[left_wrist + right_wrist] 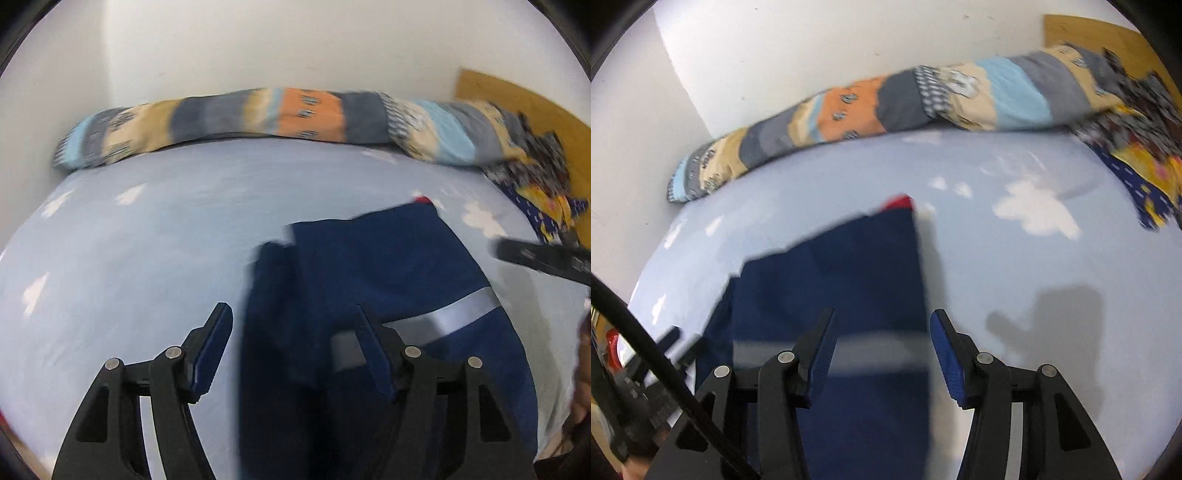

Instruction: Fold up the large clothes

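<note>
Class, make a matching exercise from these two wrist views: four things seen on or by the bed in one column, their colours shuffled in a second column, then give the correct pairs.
Things:
1. garment
2. sheet
3. headboard
4. band on the garment

Colours:
A. pale blue with white clouds
B. mustard yellow
C. silver-grey
D. navy

Pairs: 1-D, 2-A, 3-B, 4-C
</note>
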